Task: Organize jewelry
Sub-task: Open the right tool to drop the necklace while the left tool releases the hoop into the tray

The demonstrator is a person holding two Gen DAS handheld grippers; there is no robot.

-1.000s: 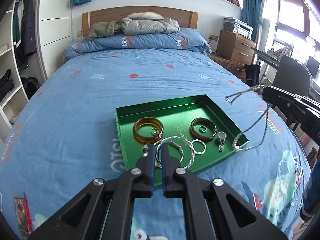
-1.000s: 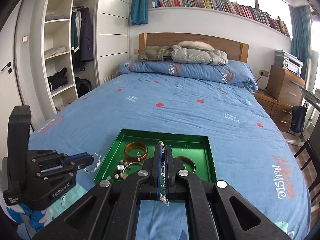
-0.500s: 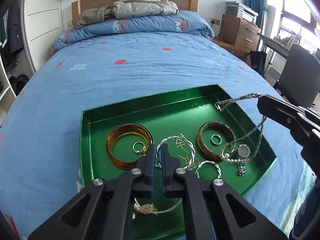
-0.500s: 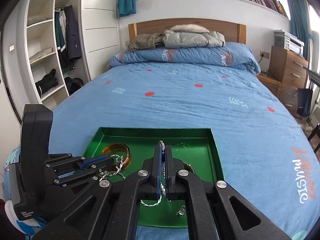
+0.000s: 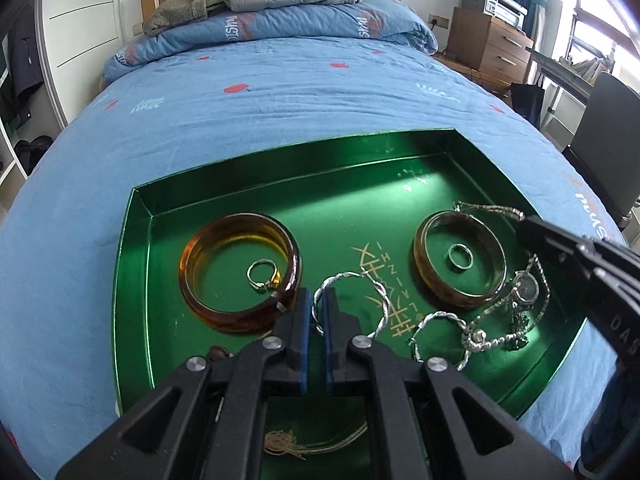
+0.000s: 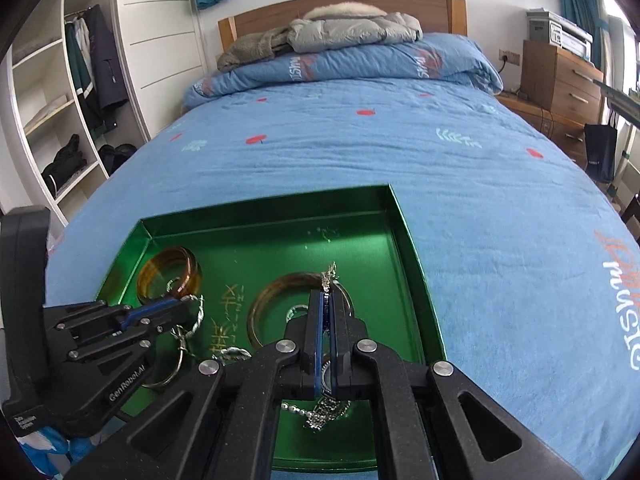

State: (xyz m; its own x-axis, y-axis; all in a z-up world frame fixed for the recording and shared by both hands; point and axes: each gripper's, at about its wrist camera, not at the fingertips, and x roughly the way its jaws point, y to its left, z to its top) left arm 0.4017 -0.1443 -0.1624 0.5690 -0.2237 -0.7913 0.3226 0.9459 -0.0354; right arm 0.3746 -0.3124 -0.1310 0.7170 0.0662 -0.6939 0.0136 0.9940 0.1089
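Note:
A green metal tray (image 5: 280, 168) lies on the blue bedspread. It holds an amber bangle (image 5: 240, 276) with a ring (image 5: 262, 276) inside, a second bangle (image 5: 460, 264) around another ring (image 5: 459, 256), a small watch (image 5: 526, 290) and a loose silver bracelet (image 5: 436, 320). My left gripper (image 5: 317, 296) is shut on a twisted silver bracelet (image 5: 360, 280) low over the tray's middle. My right gripper (image 6: 325, 296) is shut on a silver chain (image 6: 330, 270) above the right bangle. The chain's lower loop (image 5: 492, 336) lies in the tray by the watch.
A thin tan cord (image 5: 304, 444) lies in the tray's near part under my left gripper. Folded jackets (image 6: 340, 28) sit at the headboard. A wooden dresser (image 6: 560, 76) and a dark chair (image 5: 608, 144) stand to the right, open wardrobe shelves (image 6: 52, 120) to the left.
Both grippers have come down and forward over the tray, still shut on their pieces. The chain's hanging end has sunk from the tray's right rim into the tray beside the watch.

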